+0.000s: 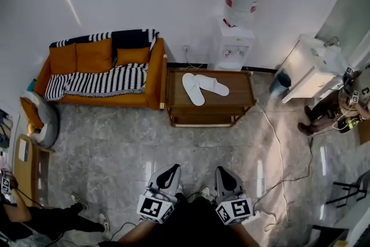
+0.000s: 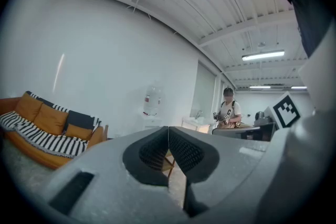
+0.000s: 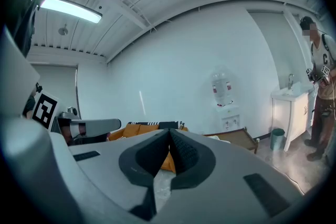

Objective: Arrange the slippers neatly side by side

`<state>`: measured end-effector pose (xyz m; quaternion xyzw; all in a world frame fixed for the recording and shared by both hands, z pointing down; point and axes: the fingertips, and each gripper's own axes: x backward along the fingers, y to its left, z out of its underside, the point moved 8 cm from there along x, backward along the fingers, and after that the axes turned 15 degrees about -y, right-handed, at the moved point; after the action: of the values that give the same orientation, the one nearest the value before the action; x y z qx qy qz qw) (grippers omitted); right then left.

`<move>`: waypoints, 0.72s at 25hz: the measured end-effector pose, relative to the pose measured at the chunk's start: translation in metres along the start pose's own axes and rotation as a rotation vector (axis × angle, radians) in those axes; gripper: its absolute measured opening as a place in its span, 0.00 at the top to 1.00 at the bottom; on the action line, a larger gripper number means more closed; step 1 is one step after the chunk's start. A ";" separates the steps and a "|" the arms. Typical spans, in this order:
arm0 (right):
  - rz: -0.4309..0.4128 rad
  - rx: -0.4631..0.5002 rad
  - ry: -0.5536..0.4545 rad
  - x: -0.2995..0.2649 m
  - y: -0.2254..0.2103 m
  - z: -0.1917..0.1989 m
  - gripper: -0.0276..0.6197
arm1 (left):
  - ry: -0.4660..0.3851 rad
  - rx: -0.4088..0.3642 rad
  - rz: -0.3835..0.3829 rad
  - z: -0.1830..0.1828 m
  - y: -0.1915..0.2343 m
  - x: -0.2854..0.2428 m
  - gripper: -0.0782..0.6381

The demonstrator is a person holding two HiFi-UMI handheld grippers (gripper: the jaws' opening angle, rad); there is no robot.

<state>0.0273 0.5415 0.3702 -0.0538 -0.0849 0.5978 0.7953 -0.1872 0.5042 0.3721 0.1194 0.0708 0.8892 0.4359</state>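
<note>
White slippers (image 1: 192,89), splayed on the wooden desk (image 1: 240,92) at twelve o'clock, look light and floppy, best pinched at the strap, while the left tool (image 2: 168,132) and right tool (image 3: 169,136) are closed, empty.

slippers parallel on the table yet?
No, on the wooden table one slipper and the other slipper splay into a V, meeting at one end.

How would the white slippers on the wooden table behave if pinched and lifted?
The white slippers look thin and flat, so probably light and floppy. They seem to touch at one end, so pushing one may shift the other on the wooden table.
</note>
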 end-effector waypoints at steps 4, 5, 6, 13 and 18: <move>0.013 0.013 0.005 -0.009 0.013 0.005 0.94 | -0.008 -0.013 0.013 -0.004 0.019 0.006 0.87; 0.017 0.016 0.005 -0.011 0.016 0.006 0.94 | -0.006 -0.010 0.015 -0.006 0.023 0.007 0.87; 0.022 0.020 0.006 -0.012 0.019 0.007 0.94 | -0.006 -0.004 0.019 -0.007 0.026 0.009 0.87; 0.069 0.032 0.014 -0.021 0.035 0.018 0.94 | 0.014 0.008 0.032 -0.003 0.059 0.018 0.87; 0.088 0.028 0.016 -0.032 0.031 0.025 0.94 | 0.017 0.017 0.025 -0.001 0.069 0.015 0.87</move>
<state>-0.0153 0.5194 0.3864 -0.0510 -0.0675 0.6328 0.7697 -0.2489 0.4743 0.3894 0.1165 0.0806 0.8949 0.4232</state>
